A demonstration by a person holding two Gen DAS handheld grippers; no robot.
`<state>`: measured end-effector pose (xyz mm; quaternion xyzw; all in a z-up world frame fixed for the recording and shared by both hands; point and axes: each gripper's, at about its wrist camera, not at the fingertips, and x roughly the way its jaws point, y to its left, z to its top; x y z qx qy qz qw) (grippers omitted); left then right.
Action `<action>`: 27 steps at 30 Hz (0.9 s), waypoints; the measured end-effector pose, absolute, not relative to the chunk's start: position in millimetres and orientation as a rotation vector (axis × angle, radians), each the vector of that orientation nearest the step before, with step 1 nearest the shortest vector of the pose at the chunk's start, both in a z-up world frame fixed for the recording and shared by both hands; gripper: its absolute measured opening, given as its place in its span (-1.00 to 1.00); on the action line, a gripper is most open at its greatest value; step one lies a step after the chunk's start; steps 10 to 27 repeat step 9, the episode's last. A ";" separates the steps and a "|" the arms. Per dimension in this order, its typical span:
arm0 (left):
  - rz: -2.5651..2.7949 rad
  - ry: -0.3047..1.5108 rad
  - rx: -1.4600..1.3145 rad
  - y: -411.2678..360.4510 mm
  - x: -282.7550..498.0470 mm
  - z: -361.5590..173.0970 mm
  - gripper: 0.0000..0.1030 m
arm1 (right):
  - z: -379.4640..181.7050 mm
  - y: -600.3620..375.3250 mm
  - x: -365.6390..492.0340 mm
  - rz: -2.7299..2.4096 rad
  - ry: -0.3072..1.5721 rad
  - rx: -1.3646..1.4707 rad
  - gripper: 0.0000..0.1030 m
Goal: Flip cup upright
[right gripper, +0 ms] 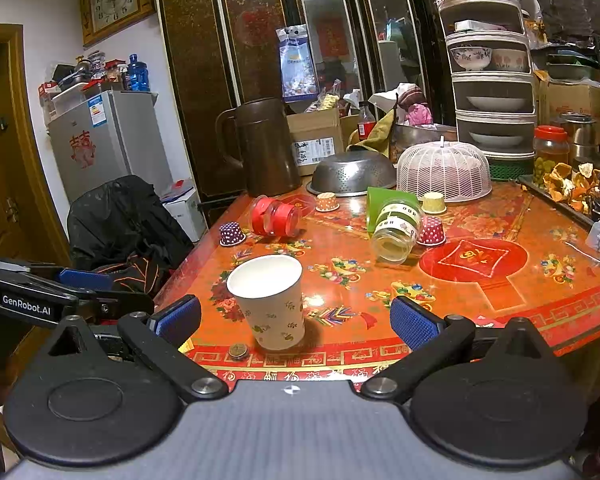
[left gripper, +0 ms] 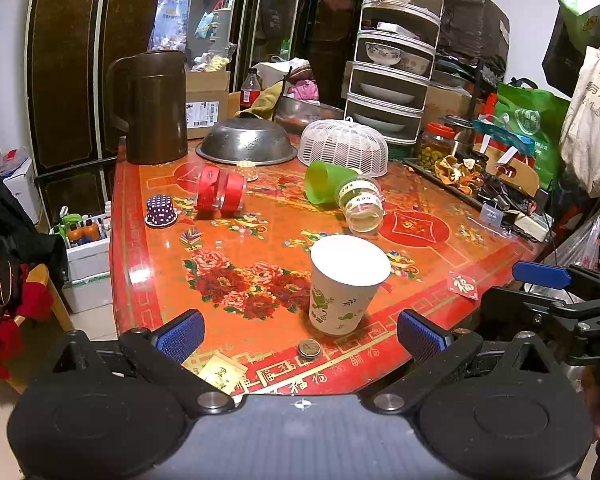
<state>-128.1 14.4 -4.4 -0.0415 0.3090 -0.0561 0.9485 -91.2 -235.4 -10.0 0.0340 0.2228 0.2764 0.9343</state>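
A white paper cup with a green leaf print (left gripper: 345, 284) stands upright near the front edge of the red flowered table (left gripper: 260, 248), mouth up; it also shows in the right wrist view (right gripper: 272, 300). My left gripper (left gripper: 300, 334) is open and empty, just in front of the cup, not touching it. My right gripper (right gripper: 296, 320) is open and empty, the cup between and beyond its blue pads. A green cup (left gripper: 324, 182) and a clear jar (left gripper: 362, 208) lie on their sides further back. A red clear cup (left gripper: 220, 194) also lies on its side.
A coin (left gripper: 309, 349) lies just in front of the paper cup. Small dotted cupcake cases (left gripper: 161, 211), a brown jug (left gripper: 152, 108), a steel colander (left gripper: 247, 142) and a white mesh food cover (left gripper: 344, 145) stand behind. A tray of clutter (left gripper: 460, 172) lines the right edge.
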 end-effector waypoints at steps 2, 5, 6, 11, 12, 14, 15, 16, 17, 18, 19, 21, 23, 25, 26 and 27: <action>-0.114 0.629 -0.082 14.5 -128.3 -4.5 1.00 | -10.1 -234.8 -91.2 0.566 0.456 0.070 0.98; -0.118 0.625 -0.081 14.8 -128.8 -5.3 1.00 | -10.0 -234.9 -91.3 0.565 0.456 0.069 0.98; -0.119 0.622 -0.080 14.8 -128.9 -5.7 1.00 | -10.1 -234.9 -91.3 0.566 0.456 0.070 0.98; -0.117 0.606 -0.070 14.0 -130.1 -6.2 1.00 | -10.7 -234.8 -92.4 0.569 0.456 0.072 0.98; -0.117 0.606 -0.070 14.0 -130.1 -6.2 1.00 | -10.7 -234.8 -92.4 0.569 0.456 0.072 0.98; -0.117 0.606 -0.070 14.0 -130.1 -6.2 1.00 | -10.7 -234.8 -92.4 0.569 0.456 0.072 0.98; -0.117 0.606 -0.070 14.0 -130.1 -6.2 1.00 | -10.7 -234.8 -92.4 0.569 0.456 0.072 0.98; -0.117 0.606 -0.070 14.0 -130.1 -6.2 1.00 | -10.7 -234.8 -92.4 0.569 0.456 0.072 0.98; -0.117 0.606 -0.070 14.0 -130.1 -6.2 1.00 | -10.7 -234.8 -92.4 0.569 0.456 0.072 0.98; -0.117 0.606 -0.070 14.0 -130.1 -6.2 1.00 | -10.7 -234.8 -92.4 0.569 0.456 0.072 0.98; -0.117 0.606 -0.070 14.0 -130.1 -6.2 1.00 | -10.7 -234.8 -92.4 0.569 0.456 0.072 0.98; -0.117 0.606 -0.070 14.0 -130.1 -6.2 1.00 | -10.7 -234.8 -92.4 0.569 0.456 0.072 0.98; -0.117 0.606 -0.070 14.0 -130.1 -6.2 1.00 | -10.7 -234.8 -92.4 0.569 0.456 0.072 0.98; -0.117 0.606 -0.070 14.0 -130.1 -6.2 1.00 | -10.7 -234.8 -92.4 0.569 0.456 0.072 0.98; -0.117 0.606 -0.070 14.0 -130.1 -6.2 1.00 | -10.7 -234.8 -92.4 0.569 0.456 0.072 0.98; -0.117 0.606 -0.070 14.0 -130.1 -6.2 1.00 | -10.7 -234.8 -92.4 0.569 0.456 0.072 0.98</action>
